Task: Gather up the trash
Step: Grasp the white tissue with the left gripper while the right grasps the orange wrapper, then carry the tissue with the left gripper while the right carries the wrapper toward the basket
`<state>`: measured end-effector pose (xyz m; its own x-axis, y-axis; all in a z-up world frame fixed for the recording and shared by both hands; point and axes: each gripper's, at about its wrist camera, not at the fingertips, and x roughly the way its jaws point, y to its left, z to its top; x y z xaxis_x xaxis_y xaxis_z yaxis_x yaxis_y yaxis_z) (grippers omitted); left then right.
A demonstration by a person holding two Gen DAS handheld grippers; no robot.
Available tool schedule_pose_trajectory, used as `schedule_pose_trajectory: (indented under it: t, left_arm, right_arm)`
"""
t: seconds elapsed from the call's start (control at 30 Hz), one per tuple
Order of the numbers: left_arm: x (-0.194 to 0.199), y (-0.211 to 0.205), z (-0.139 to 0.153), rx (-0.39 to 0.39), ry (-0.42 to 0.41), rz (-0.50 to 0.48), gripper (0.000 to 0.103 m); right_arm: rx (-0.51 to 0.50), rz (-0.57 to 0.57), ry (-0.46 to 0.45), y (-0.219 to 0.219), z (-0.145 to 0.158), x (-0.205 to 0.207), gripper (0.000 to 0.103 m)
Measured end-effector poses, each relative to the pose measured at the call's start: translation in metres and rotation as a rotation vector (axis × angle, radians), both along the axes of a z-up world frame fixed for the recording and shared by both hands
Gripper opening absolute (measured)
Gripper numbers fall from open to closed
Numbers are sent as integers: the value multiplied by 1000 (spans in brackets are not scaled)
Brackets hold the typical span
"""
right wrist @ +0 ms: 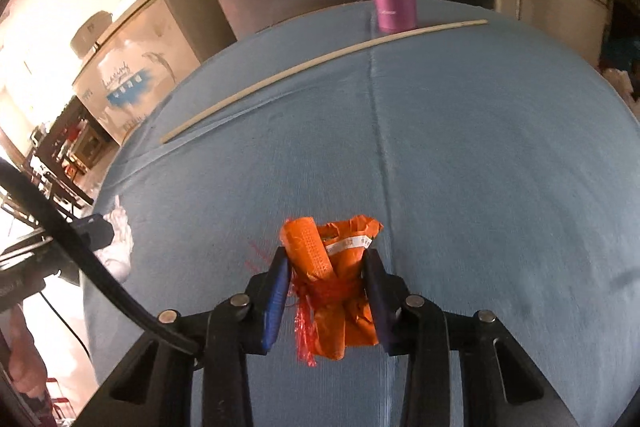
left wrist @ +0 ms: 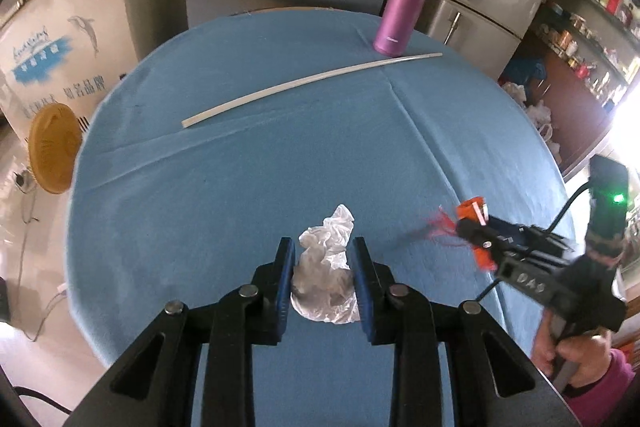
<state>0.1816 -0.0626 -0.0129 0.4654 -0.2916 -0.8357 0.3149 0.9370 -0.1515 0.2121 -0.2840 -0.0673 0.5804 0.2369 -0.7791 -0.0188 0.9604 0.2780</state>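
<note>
- Trash comes in two pieces, each already pinched: a crumpled clear plastic wrapper (left wrist: 326, 267) sits between the blue pads of the left tongs (left wrist: 323, 247), and an orange packet (right wrist: 334, 279) is clamped in the right tongs (right wrist: 327, 259).
- Both tongs are drawn in narrow on their loads, the pads pressing the sides, so each piece looks ready to be carried off rather than merely touched.
- Clear wrapper: thin, glossy, translucent film, bunched into a loose wad with one wisp poking up past the fingertips; it probably weighs almost nothing and could slip if the squeeze eases.
- Orange packet: folded, creased foil-like wrap with a white printed strip across it, bound at the waist by red netting whose frayed threads hang below the pads; the grip falls near that bound waist, likely the firmest part.
- Both pieces hang over the near side of the worktop (left wrist: 240, 187), which is round and covered in a blue cloth; whether they rest on the cloth or are just clear of it I cannot tell.
- Farther back, well apart from the trash, a long pale strip (left wrist: 304, 83) lies across the cloth, and a pink flask (left wrist: 402, 3) stands upright just behind it; the strip may be trash not yet collected.
- No bin shows in either view.
</note>
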Motion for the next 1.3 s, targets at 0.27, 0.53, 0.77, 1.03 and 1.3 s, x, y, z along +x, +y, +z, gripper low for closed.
schedule_pose_trajectory:
  t: [0.27,0.53,0.77,1.03,1.3]
  left_arm:
    - [-50,-20,33,52,-115,-36,30]
    - [-96,-46,62,75,-218,-87,30]
    - [-129,-64,72,97,-276,-112,30]
    - [-161,-77,73,124,-318,-123,30]
    - [-183,-83,78,154,-357,-129,30]
  right_arm:
    - [14,-51,-90,-20,42,-71,39]
    - [32,-69,-172,-27,68,-119,39]
    - [68,-77,-218,-32,77,-145,39]
    - [103,-84,-251,-36,82,-171,39]
    - [124,-92,-287,-41,91,-192,39]
